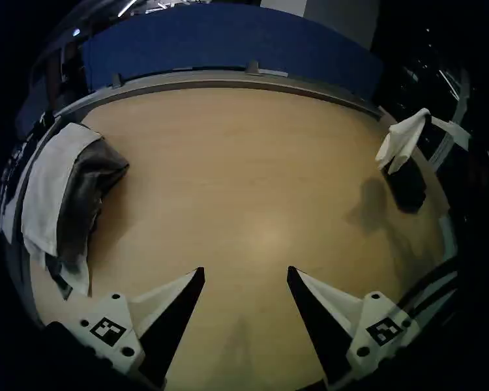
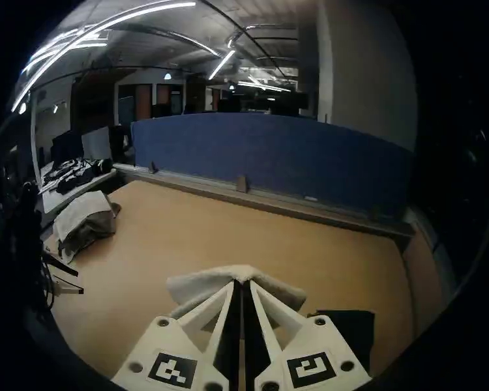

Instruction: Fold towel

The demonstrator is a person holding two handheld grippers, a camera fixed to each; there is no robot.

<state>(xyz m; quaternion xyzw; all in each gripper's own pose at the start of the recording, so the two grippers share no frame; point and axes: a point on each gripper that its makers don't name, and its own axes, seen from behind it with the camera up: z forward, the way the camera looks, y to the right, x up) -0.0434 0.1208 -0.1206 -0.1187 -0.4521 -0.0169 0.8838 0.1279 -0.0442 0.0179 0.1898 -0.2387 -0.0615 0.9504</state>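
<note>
1. Left gripper (image 1: 244,270): the 2 fingers stand wide apart with nothing between them. It is poised over bare wood of the table (image 1: 244,182).

2. Right gripper (image 2: 242,287): the 2 fingers are brought together, and a white towel (image 2: 238,277) is pinched between the tips. The cloth drapes to either side of the fingers in 2 lobes. The left gripper view shows this towel farther off, hanging bunched near the right edge of the table. A dark form sits below it there; what it is cannot be told.

3. Dark item (image 2: 349,326): flat, dark, just to the right of the right gripper's fingers, near the table's right side. Its nature cannot be told.

4. Pile of towels (image 1: 62,189): folded cloth at the table's left edge, a white layer on top of a grey-brown one. It lies well apart from both grippers.

5. Blue partition (image 1: 231,45): runs along the far edge of the table, held in small clamps at its foot.

6. Beyond the partition, the right gripper view shows a dim office with ceiling strip lights (image 2: 114,19).
</note>
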